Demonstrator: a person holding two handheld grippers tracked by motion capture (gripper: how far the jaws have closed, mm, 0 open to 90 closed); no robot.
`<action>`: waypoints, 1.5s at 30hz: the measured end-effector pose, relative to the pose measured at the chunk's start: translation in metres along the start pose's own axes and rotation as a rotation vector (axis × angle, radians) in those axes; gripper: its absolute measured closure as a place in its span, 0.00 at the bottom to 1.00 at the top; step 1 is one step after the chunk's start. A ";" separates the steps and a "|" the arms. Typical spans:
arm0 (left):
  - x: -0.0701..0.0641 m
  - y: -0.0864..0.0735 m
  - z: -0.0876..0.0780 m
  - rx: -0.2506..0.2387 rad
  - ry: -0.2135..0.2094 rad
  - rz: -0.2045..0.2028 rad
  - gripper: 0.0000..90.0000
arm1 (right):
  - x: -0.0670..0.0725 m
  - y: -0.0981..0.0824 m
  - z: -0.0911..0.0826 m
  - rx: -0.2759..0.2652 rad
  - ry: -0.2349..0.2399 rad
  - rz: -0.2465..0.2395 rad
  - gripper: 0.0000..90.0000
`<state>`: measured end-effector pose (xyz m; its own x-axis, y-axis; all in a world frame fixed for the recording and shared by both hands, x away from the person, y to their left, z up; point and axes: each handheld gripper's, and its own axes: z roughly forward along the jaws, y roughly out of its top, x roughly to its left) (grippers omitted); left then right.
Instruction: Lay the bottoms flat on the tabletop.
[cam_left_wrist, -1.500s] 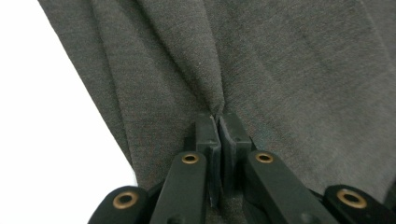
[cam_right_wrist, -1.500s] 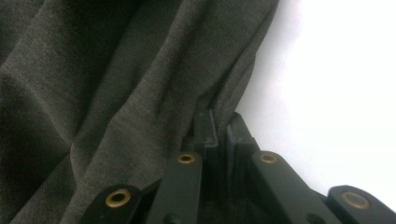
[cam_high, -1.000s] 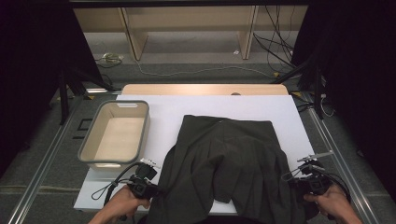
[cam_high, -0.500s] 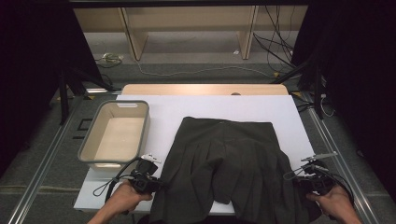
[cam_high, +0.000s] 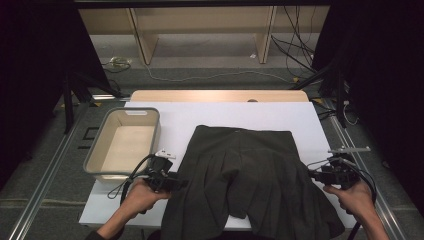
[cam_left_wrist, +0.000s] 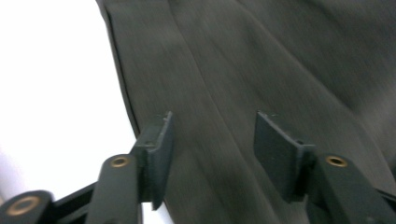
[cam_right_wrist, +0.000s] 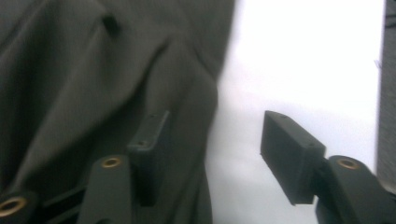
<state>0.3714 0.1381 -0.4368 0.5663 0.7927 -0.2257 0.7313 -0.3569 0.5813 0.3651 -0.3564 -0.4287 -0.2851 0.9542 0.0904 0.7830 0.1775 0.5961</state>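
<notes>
While the left gripper (cam_high: 176, 182) and right gripper (cam_high: 314, 175), jaws just spreading, grip nothing, the skirt (cam_high: 250, 180) overhanging the table (cam_high: 225, 117) edge may slide off.

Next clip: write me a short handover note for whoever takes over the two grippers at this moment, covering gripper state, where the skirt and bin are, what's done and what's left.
Left gripper: jaws have just been opening, nothing clamped, at the dark skirt's left edge.
Right gripper: same, at the skirt's right edge.
Skirt: spread flat on the white table, waistband at the far side, hem hanging over the near edge.
Beige bin: left of the skirt, empty.
Done: skirt laid out and let go.
Left: probably folding it, perhaps binning it.
</notes>
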 end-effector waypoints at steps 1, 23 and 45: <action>0.001 0.005 0.003 -0.005 0.011 -0.006 0.48 | 0.000 0.005 0.004 0.000 0.002 0.002 0.44; 0.042 0.086 0.073 -0.085 0.126 -0.159 0.48 | -0.010 0.079 0.087 0.043 -0.004 0.018 0.43; 0.053 0.102 0.097 -0.031 0.087 -0.173 0.95 | 0.001 0.088 0.110 0.080 -0.023 0.007 0.85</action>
<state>0.5131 0.0961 -0.4649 0.3973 0.8811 -0.2565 0.8019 -0.1975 0.5638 0.4944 -0.3130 -0.4638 -0.2674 0.9606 0.0760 0.8271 0.1884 0.5296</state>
